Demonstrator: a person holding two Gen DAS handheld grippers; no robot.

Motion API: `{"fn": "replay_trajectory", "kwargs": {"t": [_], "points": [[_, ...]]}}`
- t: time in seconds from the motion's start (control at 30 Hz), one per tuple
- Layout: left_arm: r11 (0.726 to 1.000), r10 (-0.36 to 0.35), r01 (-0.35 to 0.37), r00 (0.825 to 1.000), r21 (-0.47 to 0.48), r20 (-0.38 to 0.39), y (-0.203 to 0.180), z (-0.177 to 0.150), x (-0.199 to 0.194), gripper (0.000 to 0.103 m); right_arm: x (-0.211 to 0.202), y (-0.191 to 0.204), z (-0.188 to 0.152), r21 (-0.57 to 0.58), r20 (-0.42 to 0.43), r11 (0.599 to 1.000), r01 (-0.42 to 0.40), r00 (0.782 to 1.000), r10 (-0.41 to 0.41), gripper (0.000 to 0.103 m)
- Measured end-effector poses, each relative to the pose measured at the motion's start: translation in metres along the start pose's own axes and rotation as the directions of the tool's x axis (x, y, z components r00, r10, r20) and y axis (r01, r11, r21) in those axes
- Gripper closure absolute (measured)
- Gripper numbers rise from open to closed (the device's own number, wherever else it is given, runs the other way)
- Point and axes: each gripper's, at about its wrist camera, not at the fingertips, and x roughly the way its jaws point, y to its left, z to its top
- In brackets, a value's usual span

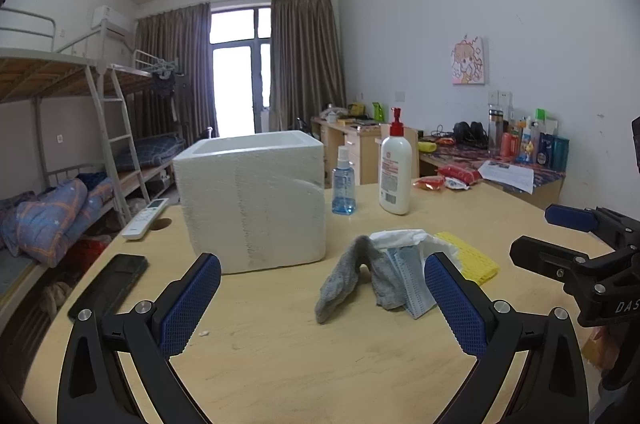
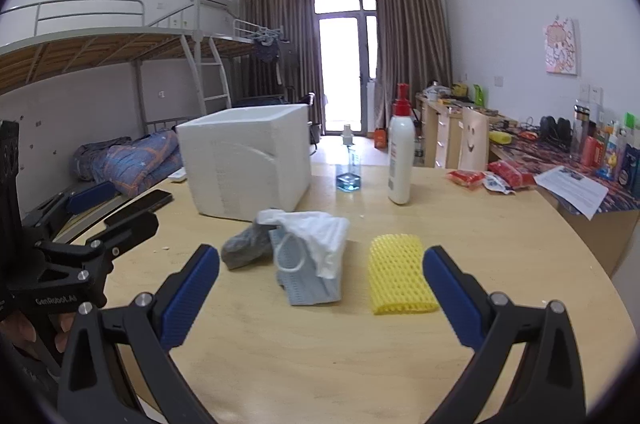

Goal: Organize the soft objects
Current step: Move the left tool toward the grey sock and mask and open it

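A grey sock (image 1: 348,280) (image 2: 244,246), a white cloth (image 1: 400,238) (image 2: 320,232), a blue face mask (image 1: 412,284) (image 2: 304,278) and a yellow foam net (image 1: 472,256) (image 2: 398,274) lie in a loose pile on the wooden table (image 1: 300,344), in front of a white foam box (image 1: 252,195) (image 2: 244,163). My left gripper (image 1: 322,298) is open and empty, just short of the sock. My right gripper (image 2: 320,290) is open and empty, just short of the mask and net. Each gripper shows in the other's view, the right (image 1: 560,236) and the left (image 2: 100,207).
A blue spray bottle (image 1: 343,183) and a white lotion bottle (image 1: 395,171) stand behind the pile. A phone (image 1: 108,284) and a remote (image 1: 145,218) lie left of the box. Red packets (image 1: 448,177) and paper lie far right. Bunk beds stand left.
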Motion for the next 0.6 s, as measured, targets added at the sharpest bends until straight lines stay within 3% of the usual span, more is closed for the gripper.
{"fn": "replay_trajectory", "kwargs": {"t": [0.6], "points": [[0.995, -0.092, 0.096, 0.992, 0.039, -0.089, -0.019, 0.002, 0.038, 0.001, 0.012, -0.035, -0.006, 0.039, -0.052, 0.996, 0.086, 0.995, -0.084, 0.0]]}}
